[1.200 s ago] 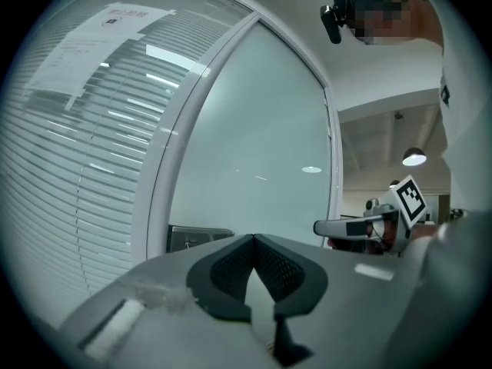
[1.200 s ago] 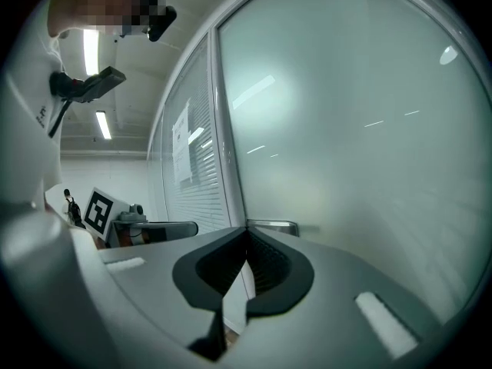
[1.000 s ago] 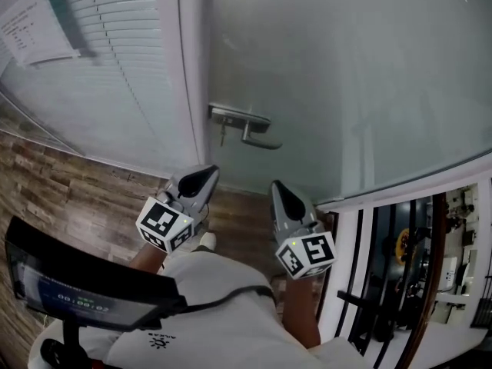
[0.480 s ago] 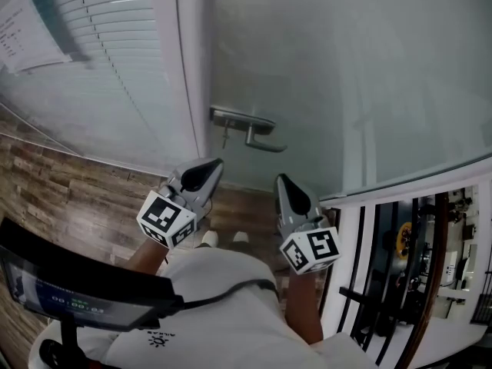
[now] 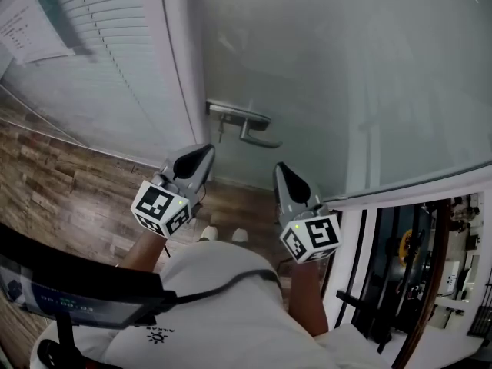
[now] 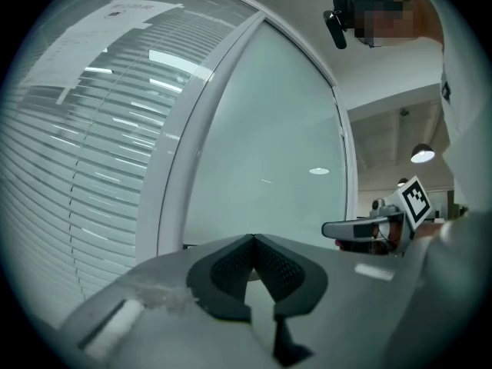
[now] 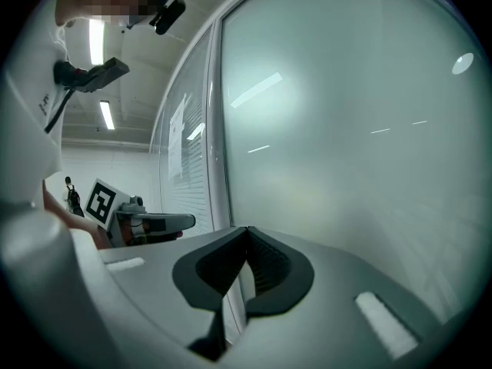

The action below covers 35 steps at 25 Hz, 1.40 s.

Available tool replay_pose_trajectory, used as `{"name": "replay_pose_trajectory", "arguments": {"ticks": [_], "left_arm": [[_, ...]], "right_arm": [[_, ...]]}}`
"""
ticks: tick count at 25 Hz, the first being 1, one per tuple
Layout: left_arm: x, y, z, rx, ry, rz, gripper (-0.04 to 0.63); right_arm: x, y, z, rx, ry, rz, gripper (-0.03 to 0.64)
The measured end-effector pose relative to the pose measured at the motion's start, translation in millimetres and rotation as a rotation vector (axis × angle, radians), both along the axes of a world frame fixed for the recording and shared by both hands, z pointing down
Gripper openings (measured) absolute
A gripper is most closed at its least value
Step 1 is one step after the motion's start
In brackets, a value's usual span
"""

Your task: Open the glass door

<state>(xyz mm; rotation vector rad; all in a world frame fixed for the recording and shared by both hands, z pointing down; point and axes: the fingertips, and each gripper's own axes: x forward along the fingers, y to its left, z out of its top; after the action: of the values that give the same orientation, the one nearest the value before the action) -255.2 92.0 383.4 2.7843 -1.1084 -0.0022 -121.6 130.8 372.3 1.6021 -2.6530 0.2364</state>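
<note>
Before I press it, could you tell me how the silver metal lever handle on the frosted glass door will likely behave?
The silver metal lever handle looks rigid, so it should probably pivot rather than flex. Its smooth, rounded bar may prove slippery under a push. The frosted glass door is a large pane, so likely heavy and slow to swing.

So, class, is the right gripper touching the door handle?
Apart. In the head view the right gripper sits below the door handle, with a strip of glass door showing between them.
</note>
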Motion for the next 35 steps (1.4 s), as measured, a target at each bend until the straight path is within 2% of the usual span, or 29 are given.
{"name": "replay_pose_trajectory", "arguments": {"ticks": [10,24,35], "left_arm": [[19.2,15.8,-2.5,0.006,-0.007,-0.035,0.004],[14.2,15.6,1.7,-0.001,-0.019,-0.046,0.003],[7.3,18.0,5.6,-0.005,-0.025,-0.059,0.003]], "right_arm": [[13.0,2.0,2.5,-0.005,0.015,-0.033,0.009],[7.9,2.3,7.0,-0.014,0.01,-0.044,0.009],[5.1,0.0,7.4,-0.008,-0.033,-0.052,0.009]]}}
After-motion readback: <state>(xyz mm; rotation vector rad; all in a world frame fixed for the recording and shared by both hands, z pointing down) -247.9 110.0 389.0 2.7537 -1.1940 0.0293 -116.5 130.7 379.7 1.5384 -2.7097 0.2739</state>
